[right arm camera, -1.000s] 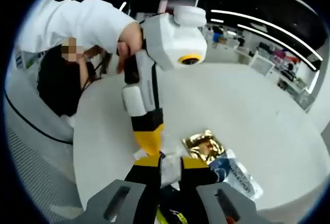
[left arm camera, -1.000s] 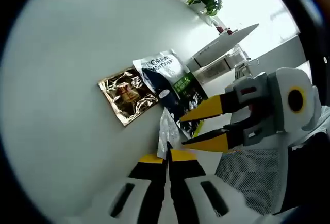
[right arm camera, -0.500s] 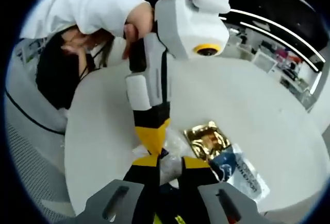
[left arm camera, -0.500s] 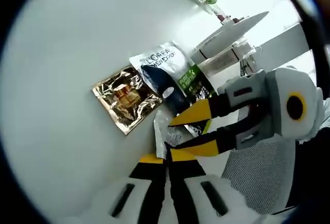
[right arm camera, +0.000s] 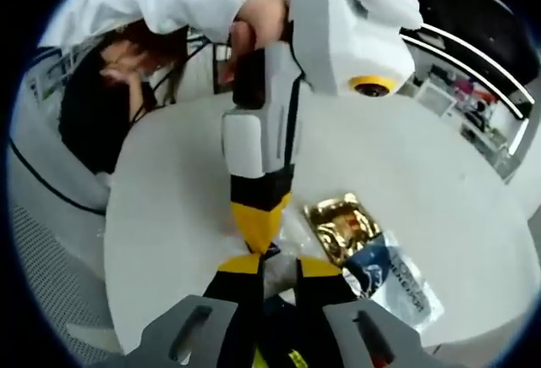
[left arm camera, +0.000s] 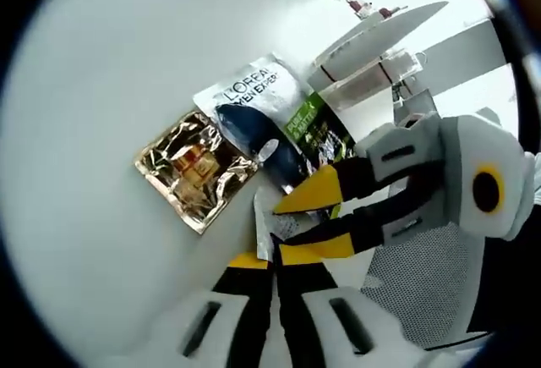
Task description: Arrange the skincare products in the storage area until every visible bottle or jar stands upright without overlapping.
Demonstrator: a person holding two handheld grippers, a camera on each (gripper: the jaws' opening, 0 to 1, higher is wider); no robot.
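Across the left gripper view, a round white table [left arm camera: 101, 131] takes up most of the frame. The left gripper [left arm camera: 272, 260] rises from the bottom centre with its yellow-tipped jaws pressed together on the lower edge of a clear crinkled sachet [left arm camera: 269, 216]. Beyond it, toward the centre, lie a shiny gold foil sachet [left arm camera: 193, 169] and, just right of that, a silver and dark blue sachet [left arm camera: 258, 114] whose long axis runs up and left; a green sachet [left arm camera: 311, 131] lies against its right side. All are flat, flexible packets lying down, not bottles or jars. The right gripper [left arm camera: 300, 216] enters from the right, its jaws slightly parted on either side of the clear sachet's right edge.

Low in the right gripper view, the right gripper [right arm camera: 276, 265] shows a small gap between its jaws with the clear sachet [right arm camera: 283, 254] in it; whether they pinch it I cannot tell. The left gripper [right arm camera: 258, 234] comes straight down from above, meeting the same packet, so both tongs are about equally near. Right of centre lie the gold foil sachet [right arm camera: 340, 226] and the silver and dark blue sachet [right arm camera: 393, 279] on the smooth table [right arm camera: 169, 207].
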